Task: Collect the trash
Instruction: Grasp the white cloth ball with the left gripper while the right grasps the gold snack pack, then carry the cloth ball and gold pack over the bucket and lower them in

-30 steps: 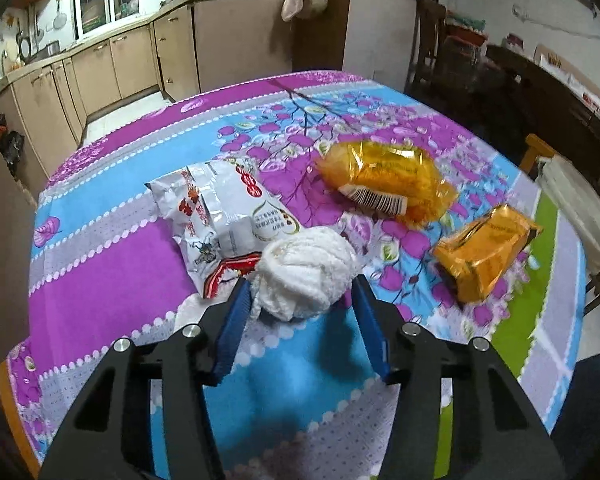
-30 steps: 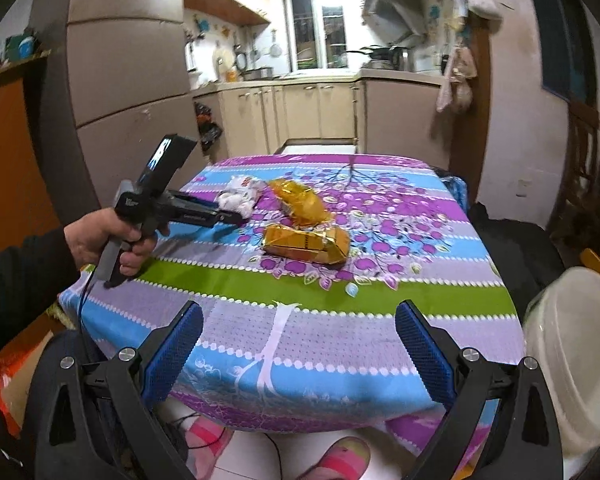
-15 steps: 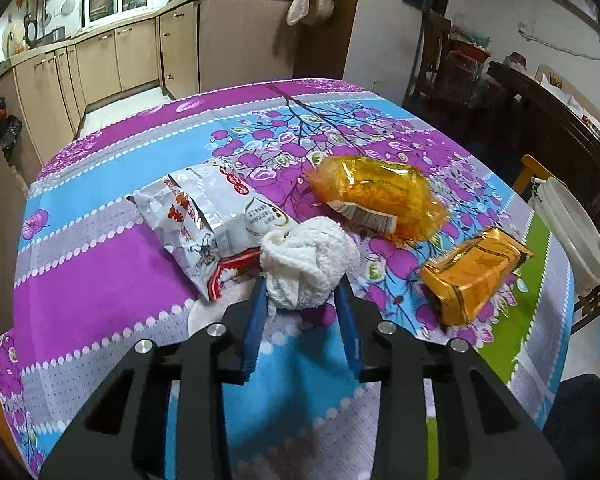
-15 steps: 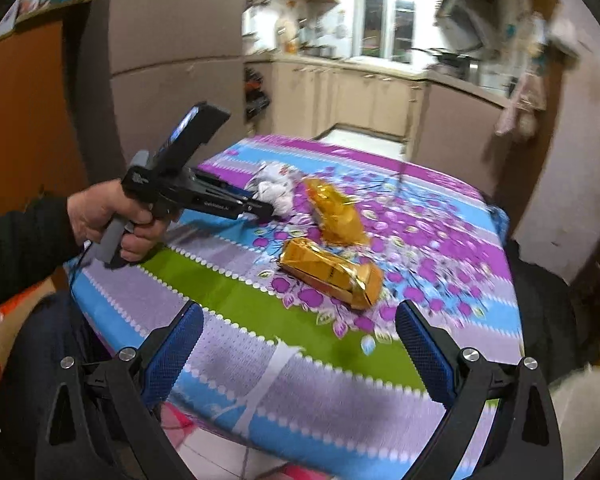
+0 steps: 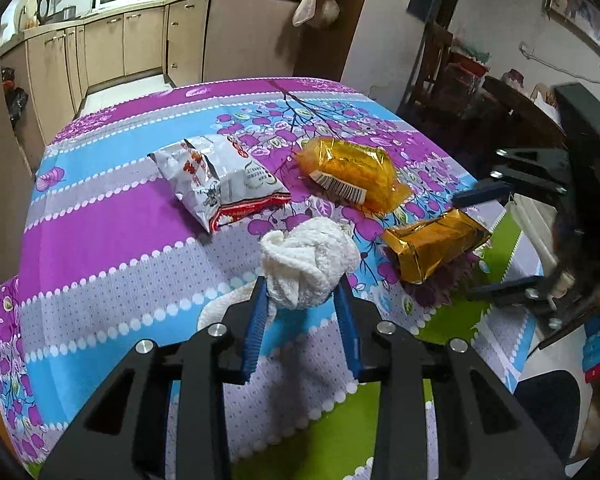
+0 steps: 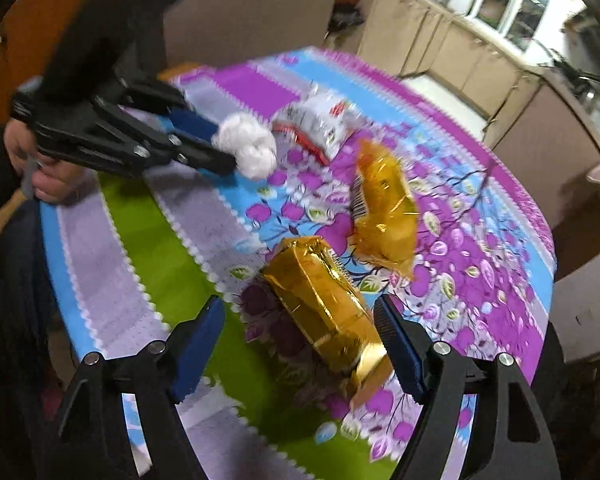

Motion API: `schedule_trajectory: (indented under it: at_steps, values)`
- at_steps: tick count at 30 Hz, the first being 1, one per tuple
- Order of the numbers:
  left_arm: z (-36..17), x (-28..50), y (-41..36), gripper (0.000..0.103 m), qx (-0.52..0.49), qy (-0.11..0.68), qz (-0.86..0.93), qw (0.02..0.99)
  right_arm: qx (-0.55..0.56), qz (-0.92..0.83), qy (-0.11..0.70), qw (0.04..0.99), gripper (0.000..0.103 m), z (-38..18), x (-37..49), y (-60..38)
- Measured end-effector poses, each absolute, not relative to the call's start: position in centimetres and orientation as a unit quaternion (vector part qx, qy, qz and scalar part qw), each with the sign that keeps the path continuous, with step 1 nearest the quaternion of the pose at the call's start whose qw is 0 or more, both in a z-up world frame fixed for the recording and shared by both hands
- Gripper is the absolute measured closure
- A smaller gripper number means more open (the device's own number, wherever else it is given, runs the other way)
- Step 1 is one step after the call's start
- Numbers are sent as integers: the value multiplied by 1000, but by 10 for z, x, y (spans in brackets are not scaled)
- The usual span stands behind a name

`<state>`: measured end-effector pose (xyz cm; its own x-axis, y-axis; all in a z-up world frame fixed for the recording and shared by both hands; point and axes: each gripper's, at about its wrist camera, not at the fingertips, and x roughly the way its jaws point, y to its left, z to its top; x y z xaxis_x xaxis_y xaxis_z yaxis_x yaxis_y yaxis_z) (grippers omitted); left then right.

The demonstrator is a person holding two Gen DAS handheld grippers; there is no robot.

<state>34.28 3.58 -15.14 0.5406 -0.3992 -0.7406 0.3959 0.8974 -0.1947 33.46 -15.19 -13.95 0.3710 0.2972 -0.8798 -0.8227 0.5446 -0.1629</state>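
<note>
I am holding a gripper in each hand over a table covered in a purple, blue and green flowered cloth. My left gripper is pinching a crumpled white paper ball between its blue pads, nearly closed and squeezing it in on both sides; the right wrist view shows the ball at the tips with cloth showing below it, so it seems to be clear of the table. My right gripper is pointing steeply down at a gold foil wrapper and its jaws have just been closing, though they are standing wide, one on each side of the wrapper. The right pad looks to be at or very near the foil; the left pad is clearly apart from it, so nothing is gripped yet. The wrapper's long axis is running from the near right to the far left in this view, slanting across the gap between the jaws rather than square to it, so I judge the pads will be meeting its long sides at an angle. Beyond it lie an orange crinkled packet and, further left, a white and red snack bag, both nearer my left gripper but untouched.
</note>
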Motion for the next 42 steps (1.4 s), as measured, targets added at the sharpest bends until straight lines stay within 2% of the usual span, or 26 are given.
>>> schedule_trajectory:
  at_steps: [3, 6, 9, 11, 14, 20, 26, 31, 42]
  values:
    - [-155, 342, 34, 71, -6, 425, -230, 875, -318, 368, 439, 755, 27, -147, 344, -144]
    - [-157, 341, 30, 71, -6, 427, -234, 874, -321, 369, 451, 747, 36, -154, 348, -143]
    - [-161, 340, 29, 71, -9, 428, -232, 873, -324, 360, 445, 753, 50, -156, 350, -142]
    - [-162, 339, 30, 71, -15, 427, -231, 874, -315, 355, 436, 765, 64, -152, 352, -144]
    - [-160, 335, 31, 71, -23, 421, -222, 879, -310, 337, 417, 785, 74, -148, 346, -144]
    - [-147, 319, 33, 71, -30, 396, -188, 898, -243, 282, 375, 849, 77, -132, 321, -158]
    - [-124, 295, 23, 71, -34, 358, -157, 920, -83, 207, 328, 918, 77, -99, 285, -200]
    - [-93, 278, 1, 71, -32, 323, -158, 933, -12, 144, 276, 950, 77, -69, 243, -234]
    - [-28, 246, -117, 71, -16, 259, -258, 931, 50, -4, 175, 983, 77, -7, 146, -338]
